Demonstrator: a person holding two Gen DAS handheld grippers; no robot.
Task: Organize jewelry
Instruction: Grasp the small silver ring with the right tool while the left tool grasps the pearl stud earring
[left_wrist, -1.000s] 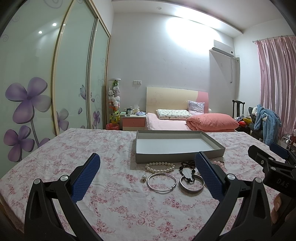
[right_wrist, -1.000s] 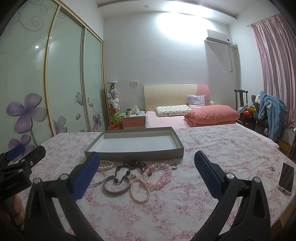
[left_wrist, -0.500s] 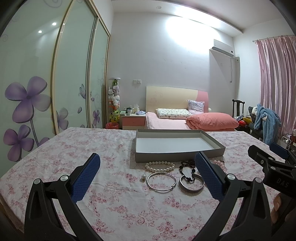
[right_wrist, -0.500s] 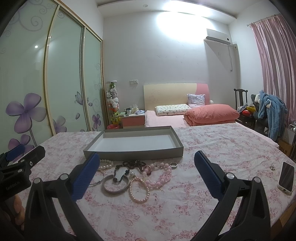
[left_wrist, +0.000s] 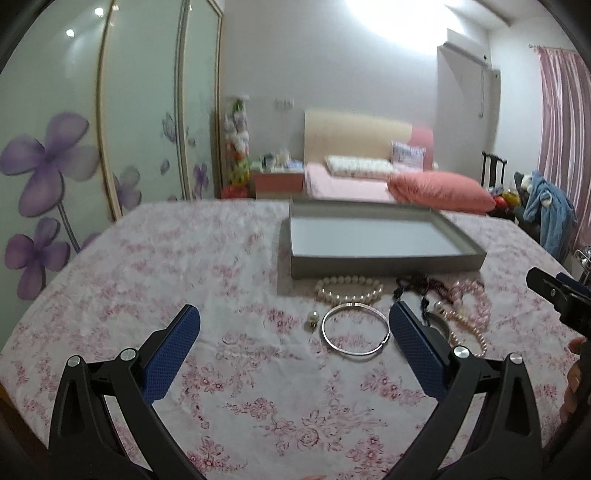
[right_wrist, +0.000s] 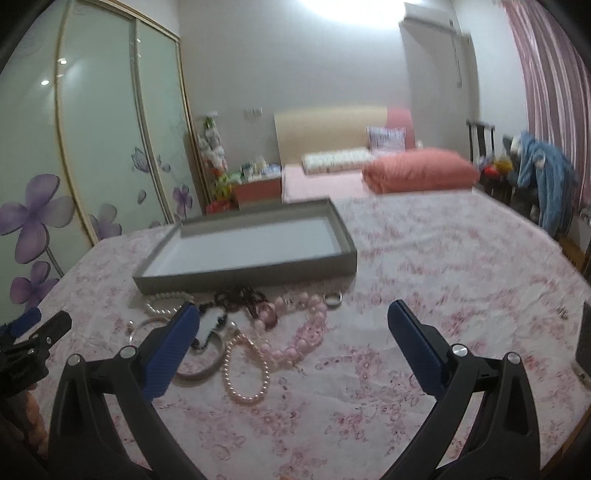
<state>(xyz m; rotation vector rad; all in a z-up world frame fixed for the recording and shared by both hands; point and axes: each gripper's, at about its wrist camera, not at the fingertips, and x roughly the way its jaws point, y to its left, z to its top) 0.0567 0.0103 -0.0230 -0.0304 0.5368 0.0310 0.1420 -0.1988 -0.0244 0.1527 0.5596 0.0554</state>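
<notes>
A shallow grey tray with a white floor stands on the floral tablecloth; it also shows in the right wrist view. In front of it lie a white pearl bracelet, a thin silver bangle, a single pearl earring, dark beads and pink beads. The right wrist view shows the pink bead strand, a pearl loop, dark beads and a ring. My left gripper and right gripper are open and empty above the cloth, short of the jewelry.
A phone lies at the table's right edge, with a small metal piece beside it. Behind the table are a bed with a pink duvet, a floral wardrobe and a chair with clothes.
Both grippers have moved forward and lower toward the jewelry, which now looks larger. The right gripper has also swung, so the tray sits further left. Both stay open.
</notes>
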